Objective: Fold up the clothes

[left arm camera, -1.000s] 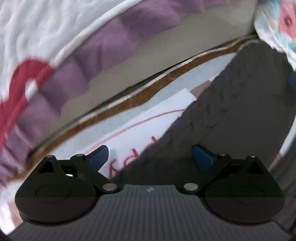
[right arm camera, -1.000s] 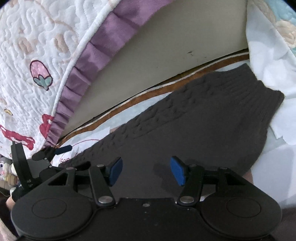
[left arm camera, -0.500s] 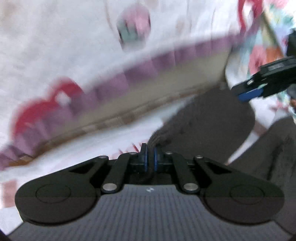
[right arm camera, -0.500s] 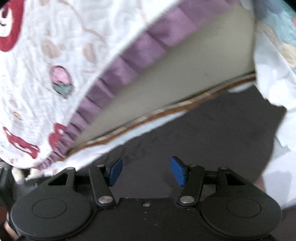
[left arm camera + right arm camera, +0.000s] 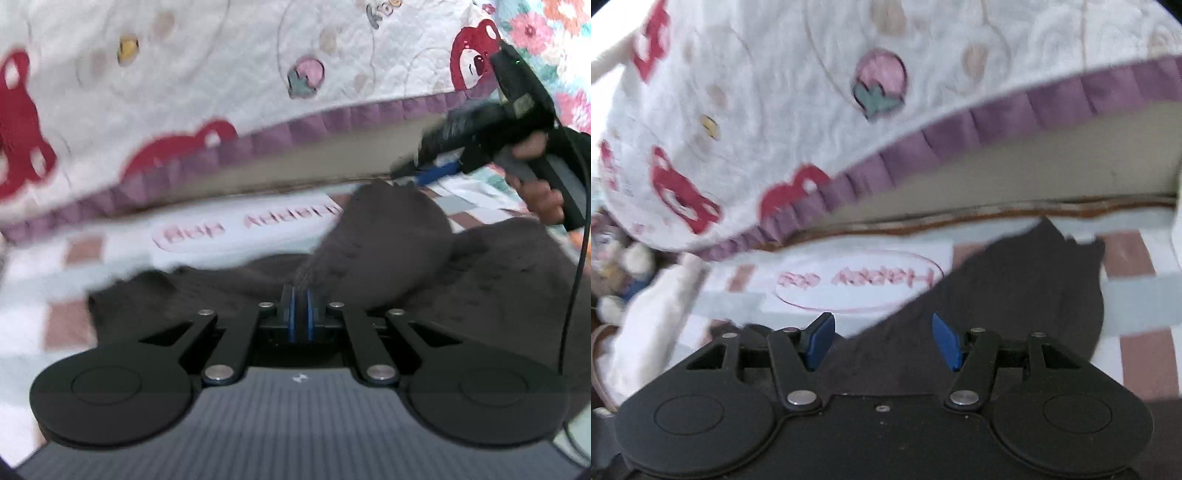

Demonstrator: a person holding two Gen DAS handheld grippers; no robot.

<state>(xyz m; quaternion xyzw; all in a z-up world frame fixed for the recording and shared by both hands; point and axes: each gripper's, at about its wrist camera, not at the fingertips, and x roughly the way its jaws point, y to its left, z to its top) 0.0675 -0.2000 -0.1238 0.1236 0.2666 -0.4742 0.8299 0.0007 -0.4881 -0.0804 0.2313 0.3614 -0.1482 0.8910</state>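
1. Left wrist view: left tool sat bottom centre, pads pinched tight on a lifted fold of the dark knit sweater.
2. Sweater filled centre and lower right of the frame, spread on the patterned bed sheet; the gripped part peaked up toward centre.
3. Right tool showed upper right, held by a hand, blue pads just above the sweater's far edge; contact unclear, blurred.
4. White quilt with purple ruffle covered the top of the frame.
5. Right wrist view: right tool at bottom centre, jaws spread wide, nothing pressed between the pads.
6. Sweater ran from between the jaws up to centre right, flat on the sheet; quilt across upper left.
7. Handling guess: sweater looked soft, limp, fairly thick, not fragile and not slippery; it should drape and sag from a single pinch.
8. Best hold likely at a hem or sleeve edge, a second pinch on the opposite edge.
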